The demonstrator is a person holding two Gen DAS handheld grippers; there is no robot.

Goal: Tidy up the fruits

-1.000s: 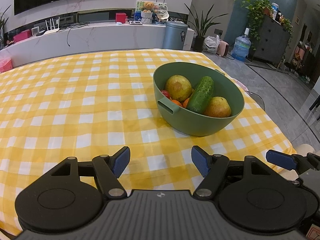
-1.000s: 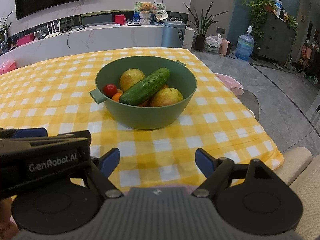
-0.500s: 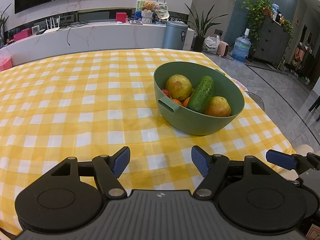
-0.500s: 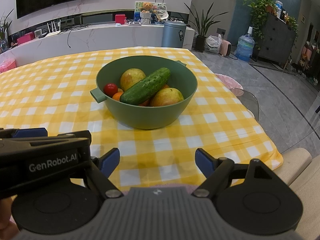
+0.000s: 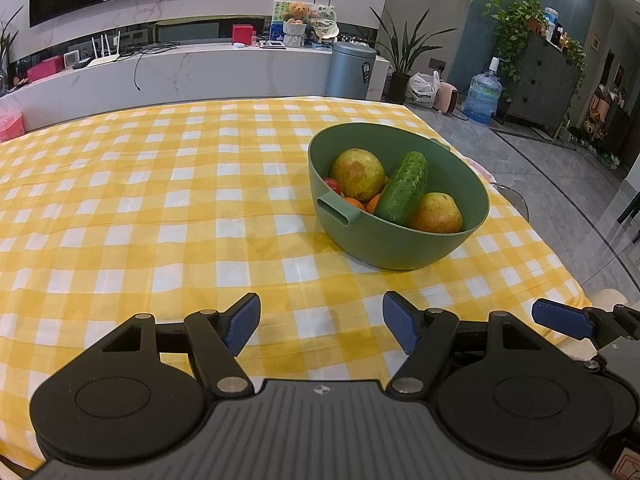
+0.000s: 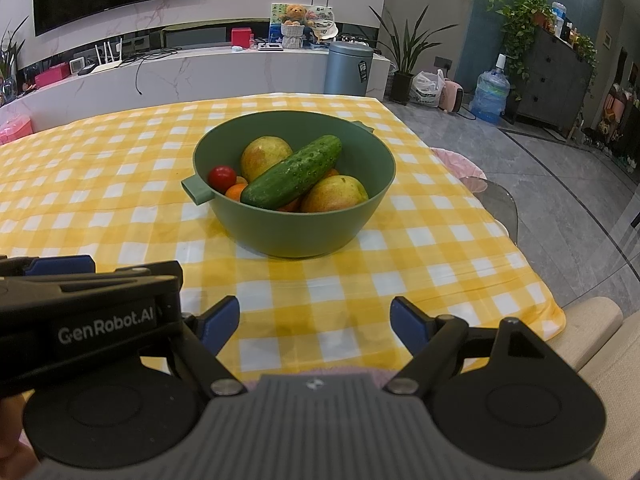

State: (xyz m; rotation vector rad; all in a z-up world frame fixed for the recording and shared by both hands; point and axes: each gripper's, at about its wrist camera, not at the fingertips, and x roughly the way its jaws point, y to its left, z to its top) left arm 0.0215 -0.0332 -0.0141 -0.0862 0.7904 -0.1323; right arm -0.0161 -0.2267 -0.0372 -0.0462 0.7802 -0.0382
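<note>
A green bowl (image 5: 400,248) (image 6: 296,232) stands on the yellow-checked tablecloth (image 5: 160,208) (image 6: 420,260). Inside lie a cucumber (image 5: 402,188) (image 6: 292,178), two yellow-red pears (image 5: 356,172) (image 5: 436,214) (image 6: 264,154) (image 6: 334,196), a small red tomato (image 6: 222,176) and orange fruit (image 6: 236,191), partly hidden under the cucumber. My left gripper (image 5: 320,326) is open and empty, hovering near the table's front edge, with the bowl ahead to its right. My right gripper (image 6: 314,326) is open and empty too, the bowl straight ahead. The left tool's body (image 6: 84,316) covers that view's lower left.
The table's right edge drops to a grey floor with a transparent chair (image 6: 496,204) and a beige seat (image 6: 600,344). A white counter (image 5: 180,72) with a bin (image 5: 350,68), plants and a water bottle (image 5: 484,96) lies beyond the table.
</note>
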